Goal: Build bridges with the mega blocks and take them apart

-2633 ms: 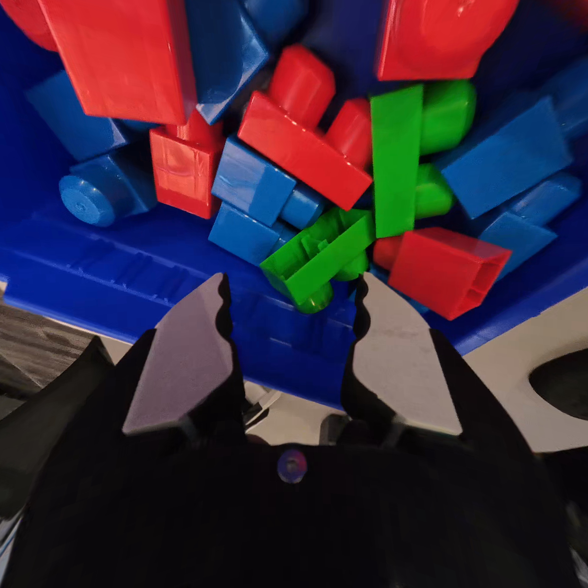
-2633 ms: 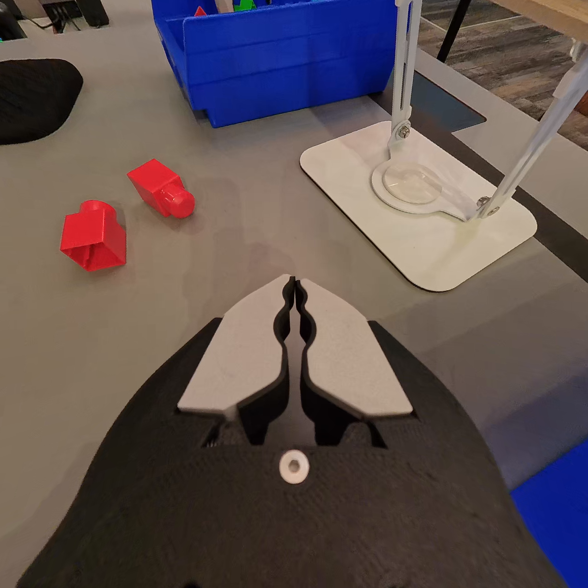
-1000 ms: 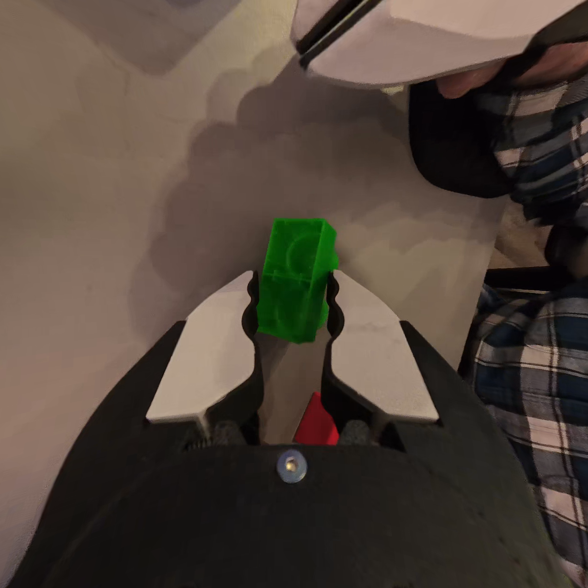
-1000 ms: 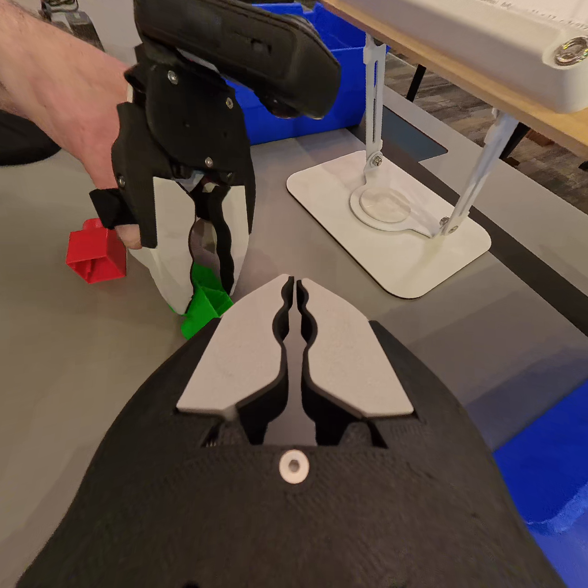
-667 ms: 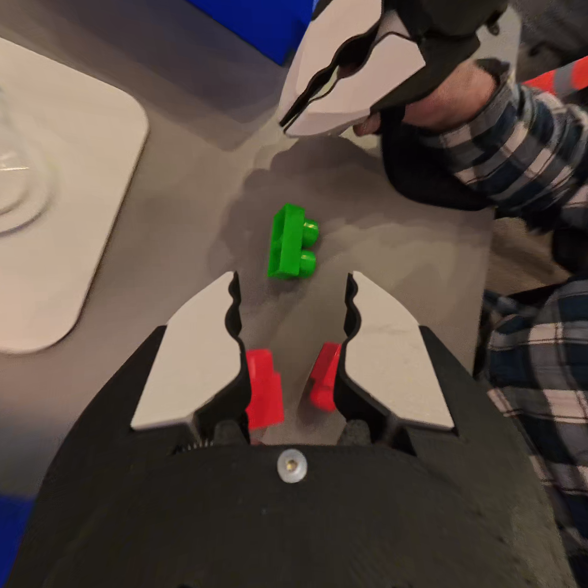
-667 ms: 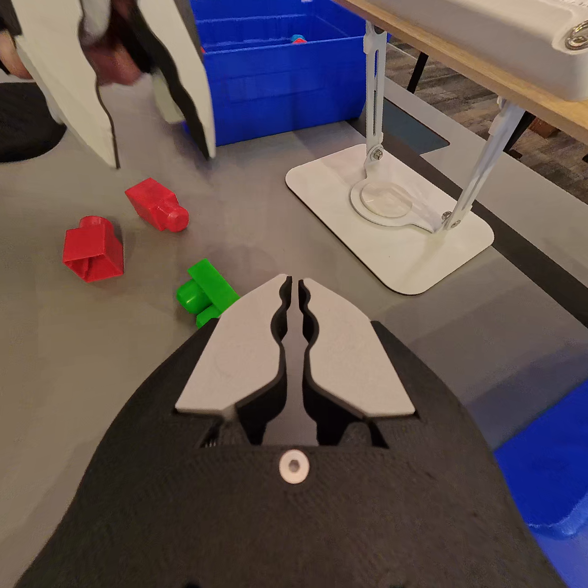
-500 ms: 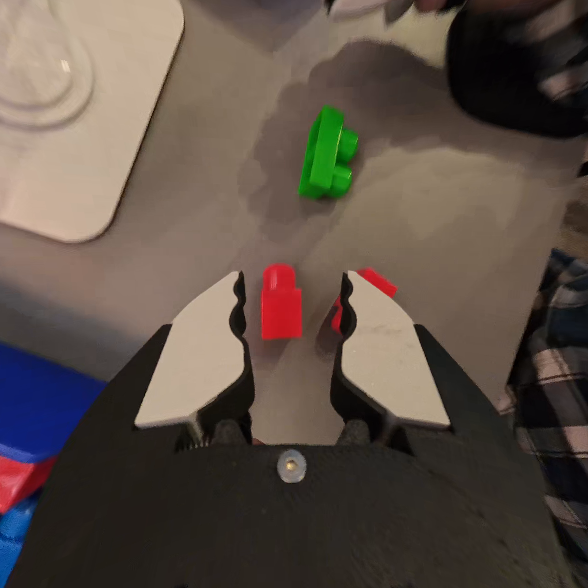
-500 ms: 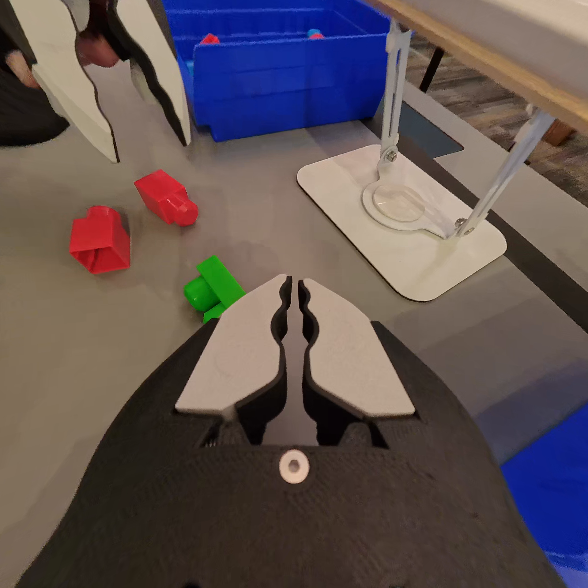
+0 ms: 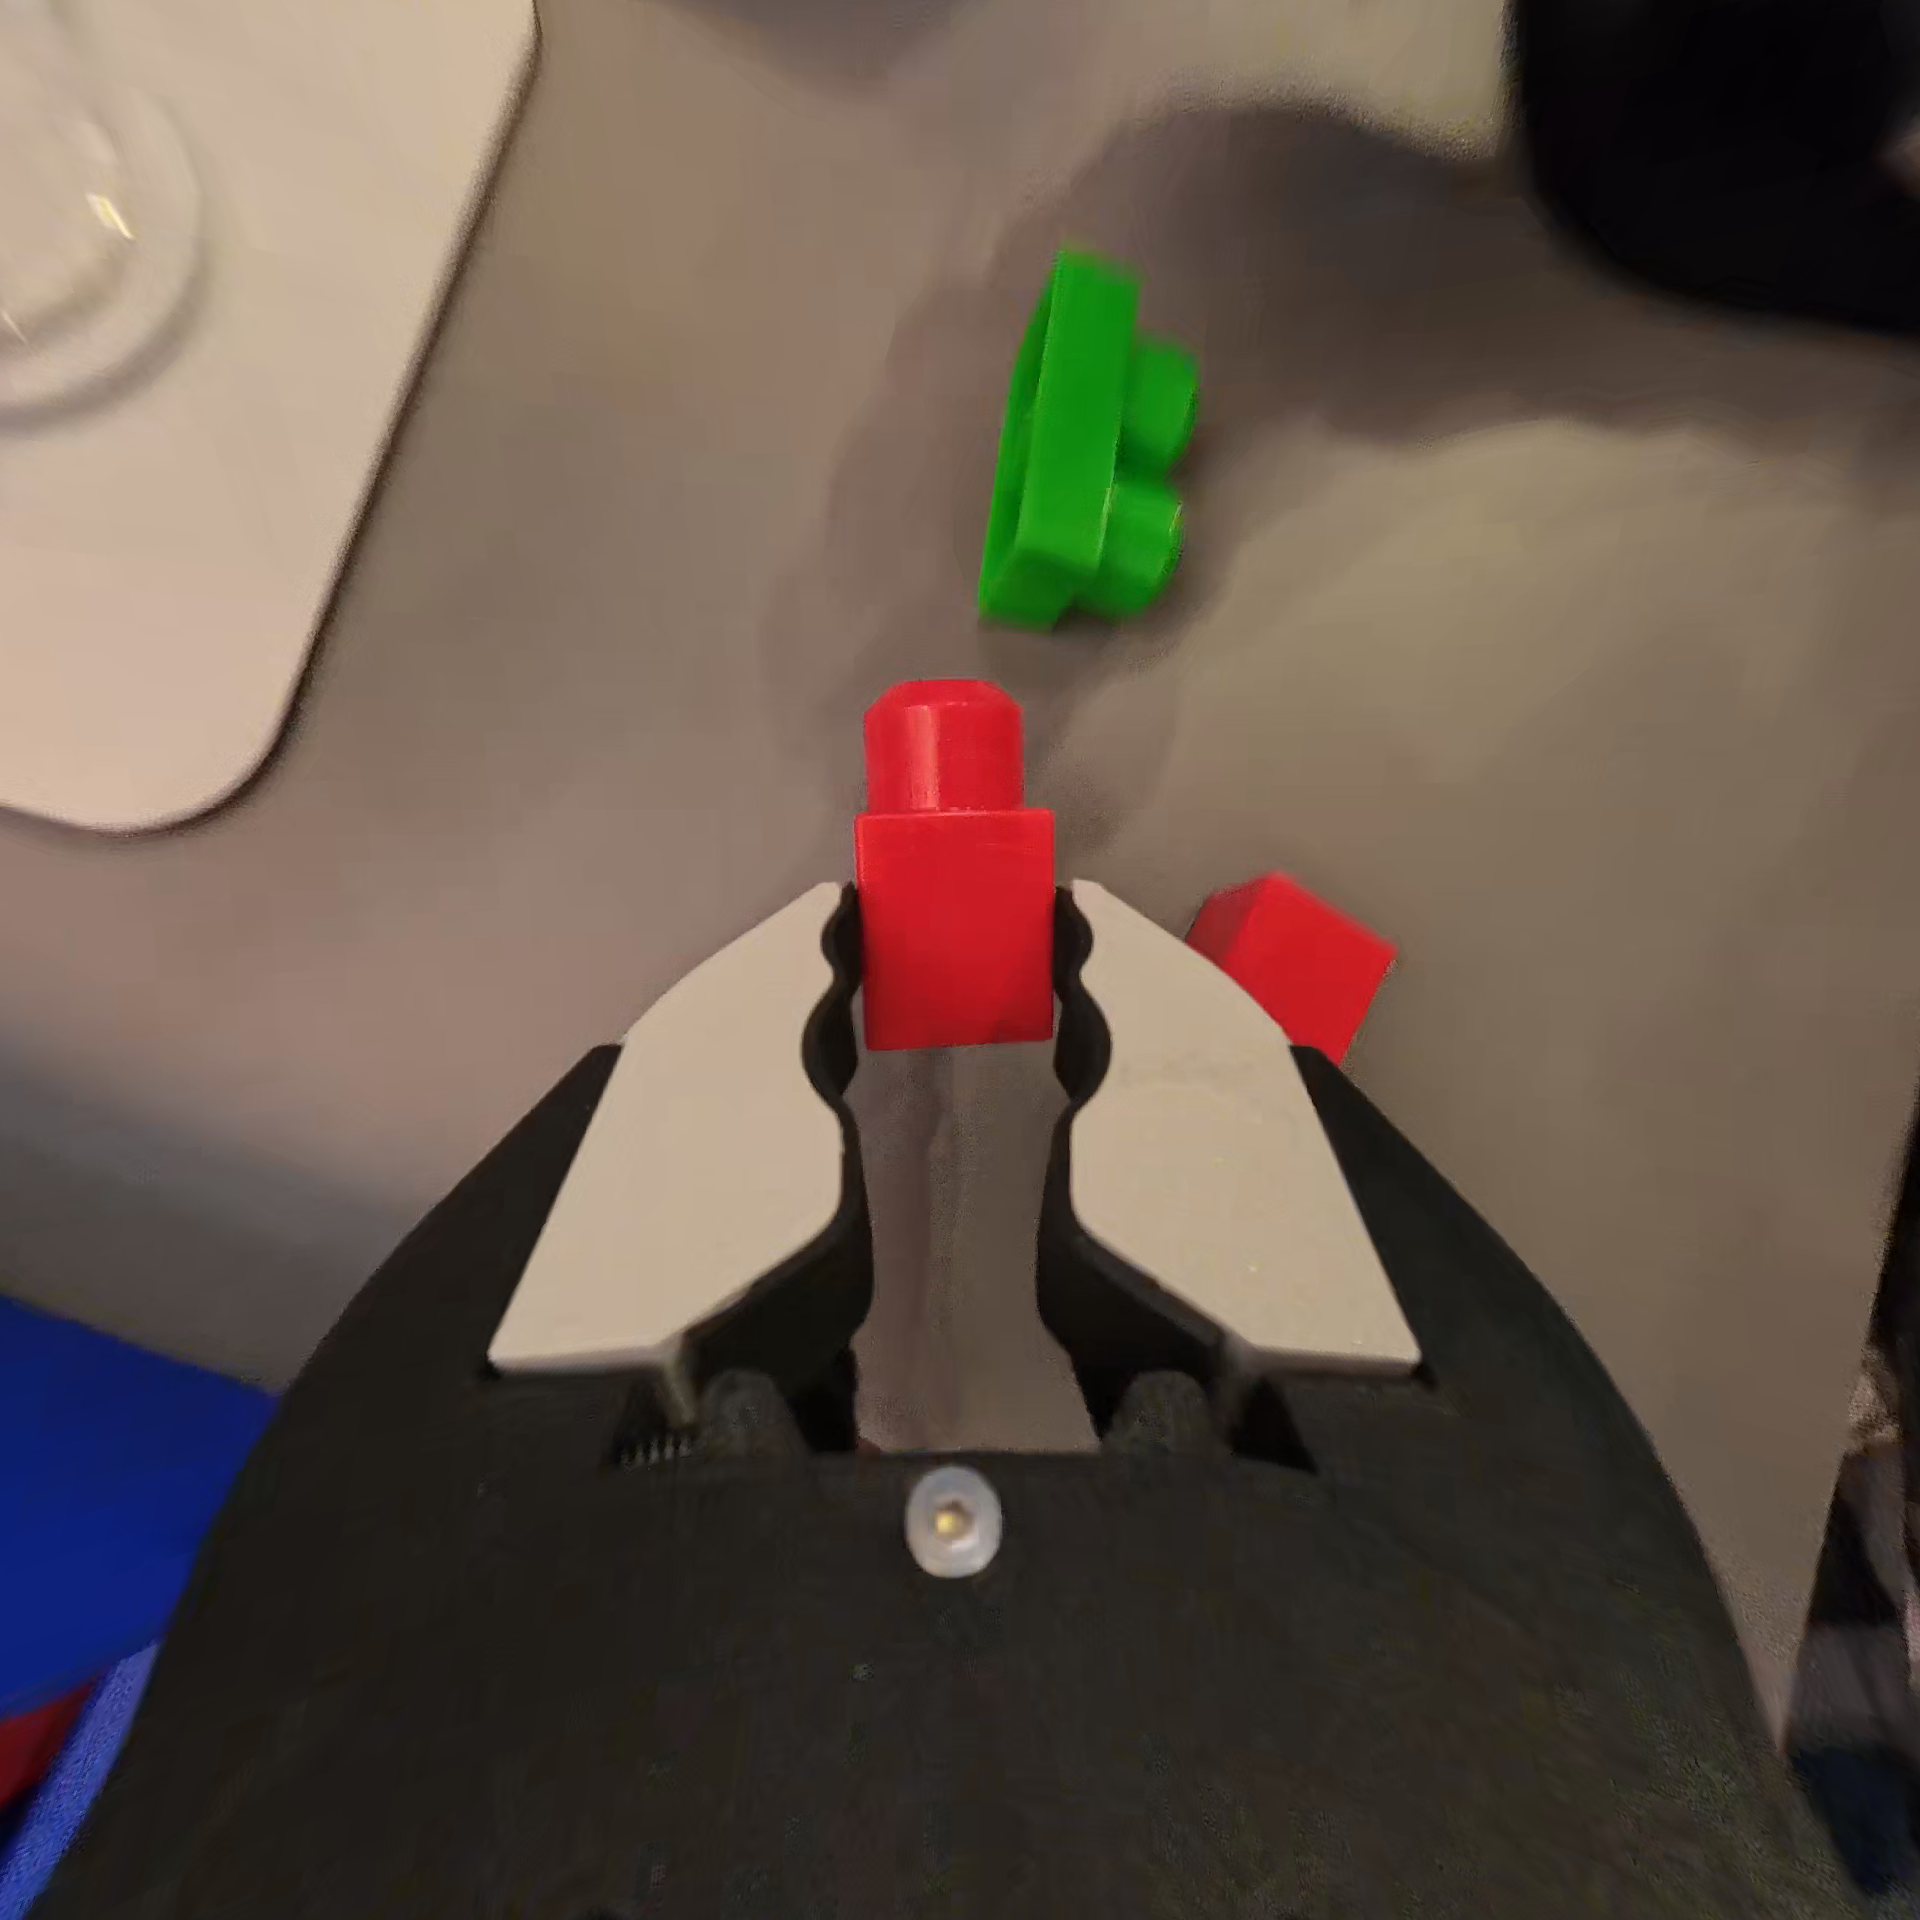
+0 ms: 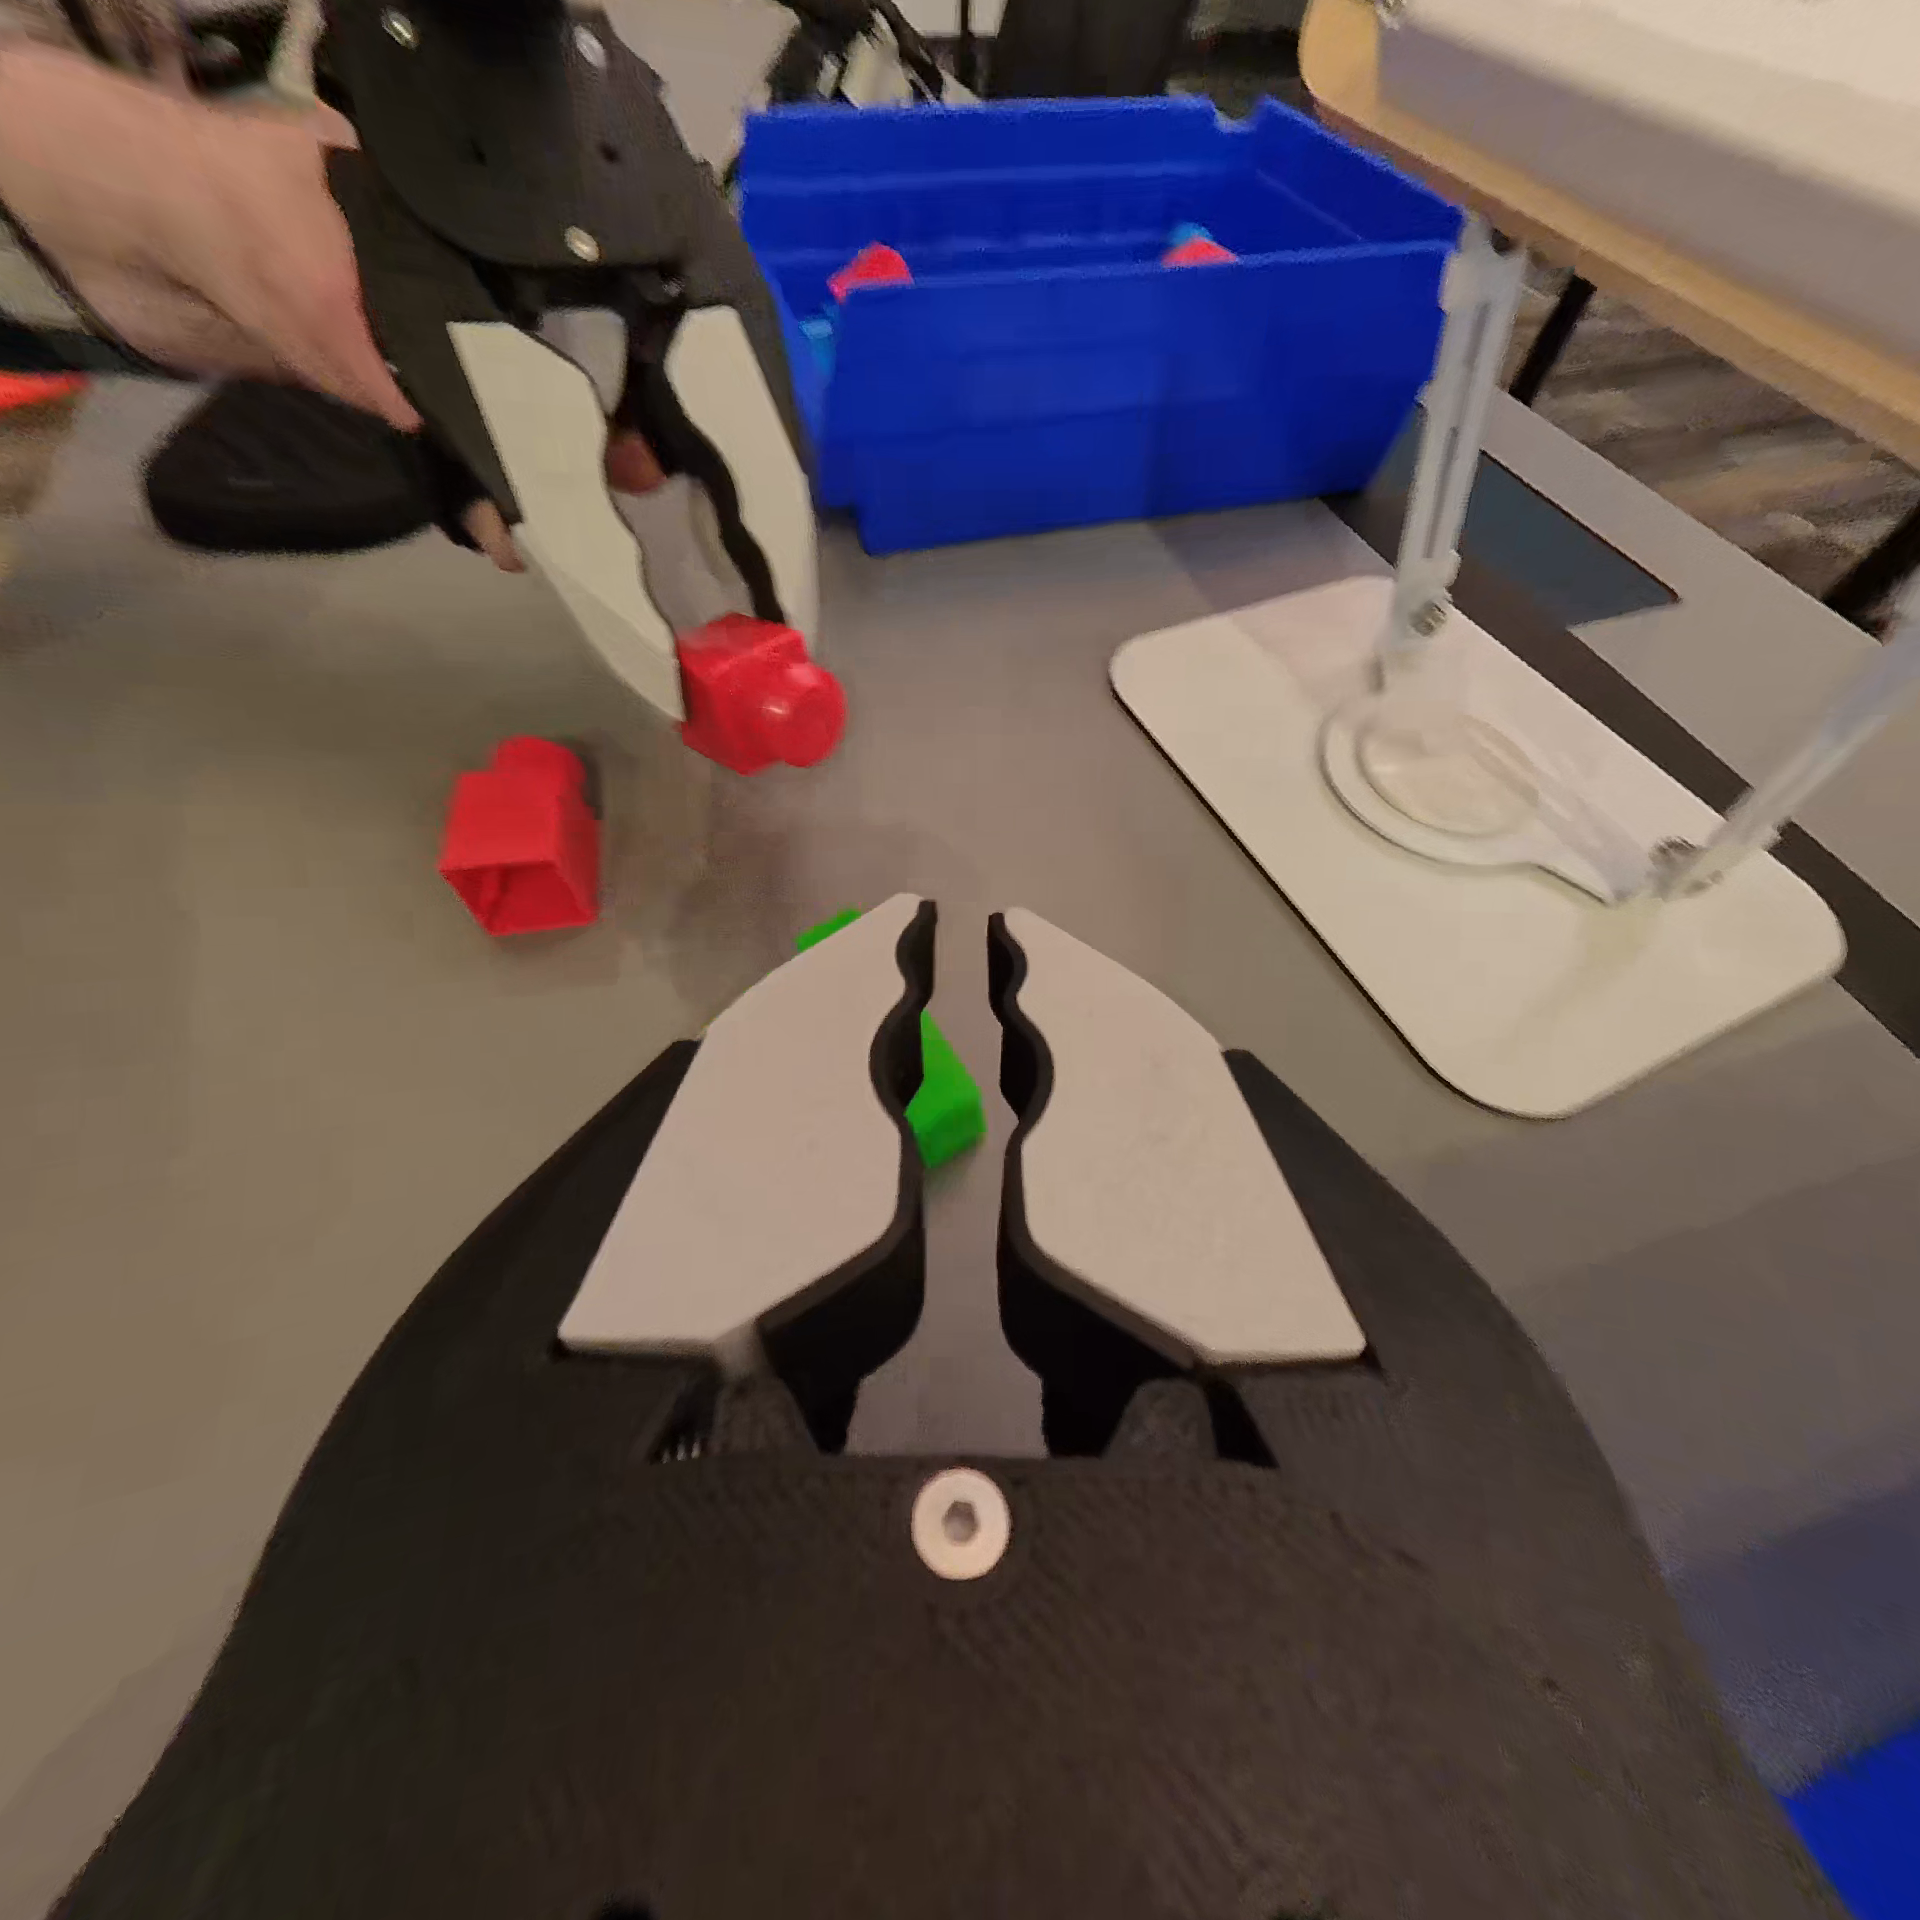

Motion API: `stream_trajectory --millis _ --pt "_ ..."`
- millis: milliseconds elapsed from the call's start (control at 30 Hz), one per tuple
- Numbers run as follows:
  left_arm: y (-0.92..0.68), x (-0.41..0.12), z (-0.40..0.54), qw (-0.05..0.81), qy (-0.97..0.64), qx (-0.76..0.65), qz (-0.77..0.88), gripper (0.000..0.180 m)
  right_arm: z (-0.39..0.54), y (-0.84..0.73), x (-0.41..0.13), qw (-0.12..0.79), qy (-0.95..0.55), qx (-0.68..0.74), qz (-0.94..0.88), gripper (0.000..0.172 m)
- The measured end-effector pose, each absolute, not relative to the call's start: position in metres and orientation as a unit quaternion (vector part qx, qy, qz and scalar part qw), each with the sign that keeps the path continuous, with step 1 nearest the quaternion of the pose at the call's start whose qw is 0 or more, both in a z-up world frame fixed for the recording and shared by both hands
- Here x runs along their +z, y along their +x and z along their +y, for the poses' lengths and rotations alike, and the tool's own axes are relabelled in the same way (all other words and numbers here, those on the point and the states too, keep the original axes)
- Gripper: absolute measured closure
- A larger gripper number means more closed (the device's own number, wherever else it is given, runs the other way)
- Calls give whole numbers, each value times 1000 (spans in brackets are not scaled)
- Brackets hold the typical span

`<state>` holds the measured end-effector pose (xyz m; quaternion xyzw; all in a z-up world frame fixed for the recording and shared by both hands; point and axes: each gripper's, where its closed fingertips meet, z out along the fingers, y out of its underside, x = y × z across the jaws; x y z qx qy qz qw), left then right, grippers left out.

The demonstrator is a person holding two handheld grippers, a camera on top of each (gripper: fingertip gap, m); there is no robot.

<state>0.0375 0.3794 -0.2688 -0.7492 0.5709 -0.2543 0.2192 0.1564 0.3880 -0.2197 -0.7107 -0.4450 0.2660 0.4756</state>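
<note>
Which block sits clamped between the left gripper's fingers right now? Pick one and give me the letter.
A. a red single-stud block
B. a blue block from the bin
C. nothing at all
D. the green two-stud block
A: in the left wrist view both pads of the left gripper press the sides of the red single-stud block, while the green two-stud block lies apart on the table.

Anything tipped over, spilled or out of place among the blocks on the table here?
Nothing spilled or damaged. The loose red block and the green block lie on their sides on the table, studs sideways. The left gripper grips another red block.
</note>
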Motion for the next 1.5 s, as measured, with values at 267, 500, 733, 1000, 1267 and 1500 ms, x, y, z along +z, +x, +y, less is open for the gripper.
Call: stream_trajectory --millis 267,500,733,1000,1267,1500 --pt "76 -214 384 422 -668 -304 533 146 371 117 -186 435 -689 470 -340 126" --pt "109 -211 366 478 -620 -202 589 146 374 103 -201 378 -722 494 -304 137" --pt "64 -209 365 437 -651 -169 597 130 369 89 -197 349 -735 409 -414 137" --pt "12 -270 327 279 -668 -185 664 121 371 60 -264 243 -725 210 -610 137" --pt "24 -310 314 216 -651 -192 702 145 375 52 -276 241 -708 126 -652 115" --pt "22 -287 312 200 -661 -175 701 147 319 56 -224 293 -654 223 -661 128"
